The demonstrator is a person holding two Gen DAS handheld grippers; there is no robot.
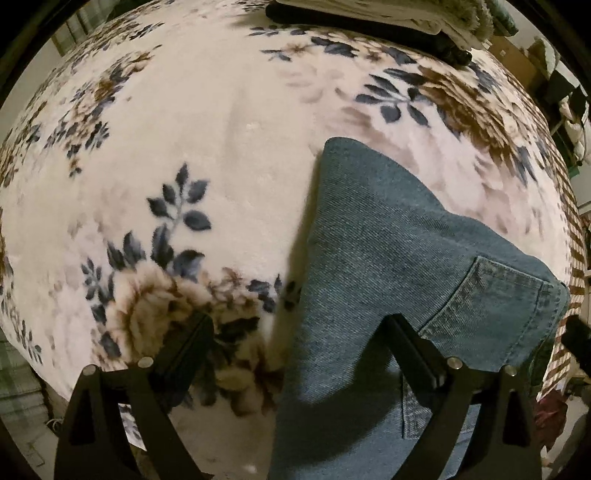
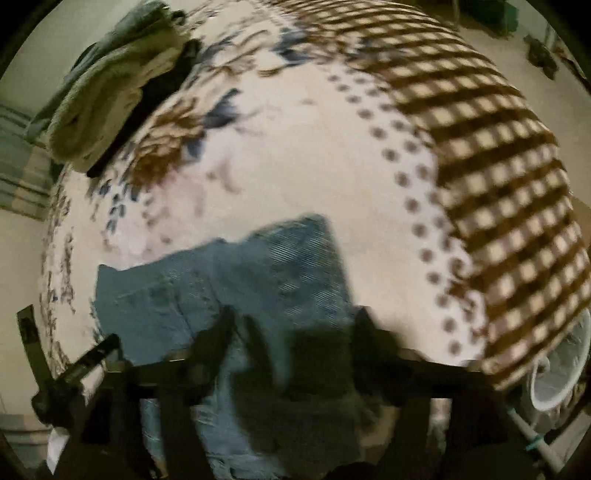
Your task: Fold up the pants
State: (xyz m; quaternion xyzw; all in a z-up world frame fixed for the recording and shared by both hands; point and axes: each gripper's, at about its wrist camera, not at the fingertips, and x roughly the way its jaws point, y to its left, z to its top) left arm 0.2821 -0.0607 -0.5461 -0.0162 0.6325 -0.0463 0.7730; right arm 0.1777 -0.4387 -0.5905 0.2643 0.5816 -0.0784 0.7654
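Blue denim pants lie folded on a floral blanket, back pocket showing at the right. My left gripper is open above the pants' left edge; its right finger is over the denim, its left finger over the blanket. In the blurred right wrist view the pants lie below my right gripper, which is open above the denim with nothing between its fingers.
A pile of folded clothes sits at the blanket's far edge, also in the right wrist view. A brown checked blanket border runs along the right. A white basket stands on the floor beside the bed.
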